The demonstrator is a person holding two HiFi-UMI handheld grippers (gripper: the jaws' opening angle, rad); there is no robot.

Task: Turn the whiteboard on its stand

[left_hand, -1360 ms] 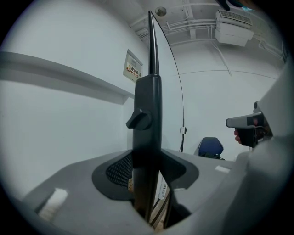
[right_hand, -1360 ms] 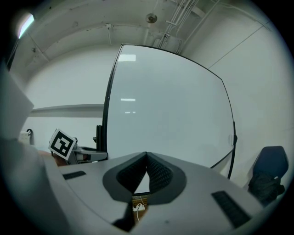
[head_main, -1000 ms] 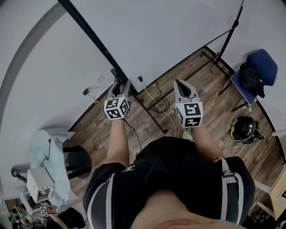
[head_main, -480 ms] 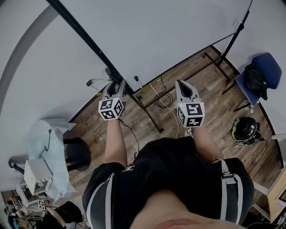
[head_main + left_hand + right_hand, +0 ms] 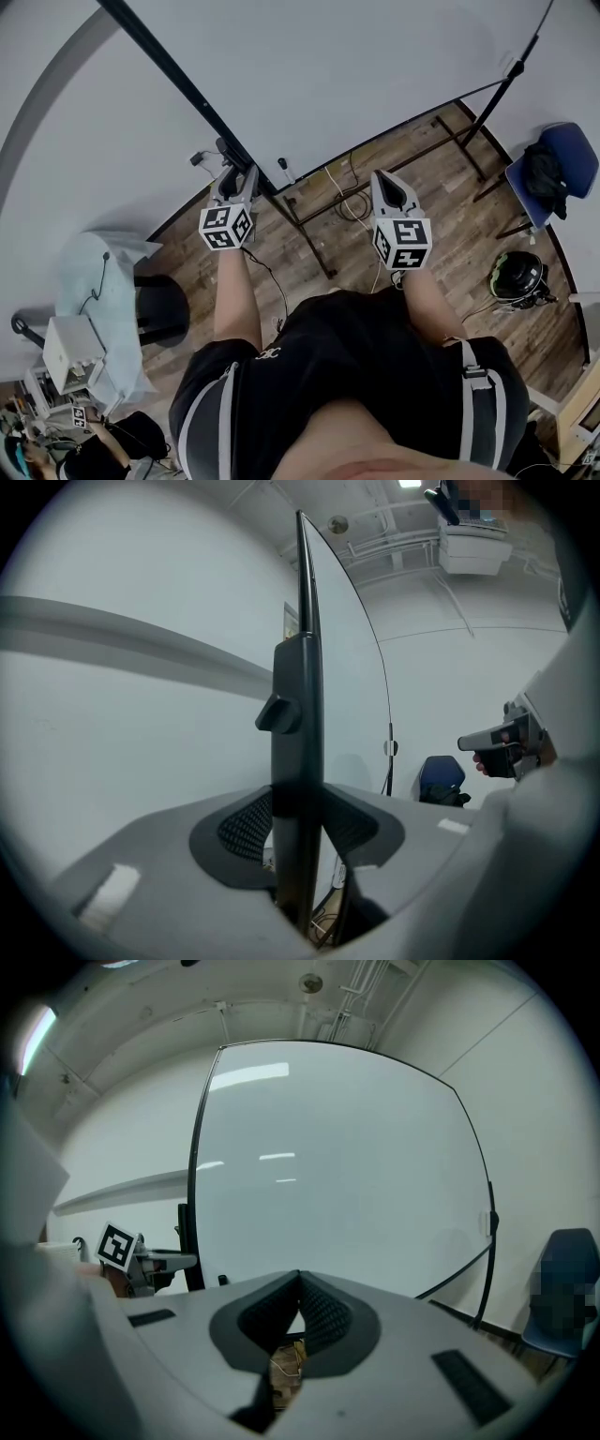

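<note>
The whiteboard is a big white panel in a black frame on a black stand, filling the top of the head view. My left gripper is at the board's left edge. In the left gripper view the black frame edge, with a knob on it, runs straight between the jaws and both pads press on it. My right gripper hangs free in front of the board's face, its jaws shut with the pad tips touching and nothing between them.
The stand's black floor bars and loose cables lie on the wooden floor under the board. A blue chair and a helmet are at the right. A cloth-covered stool stands at the left.
My left gripper has drifted left and slightly further away, still on the black frame edge. The board's far upright has slid right in the view. The right gripper has hardly moved.
</note>
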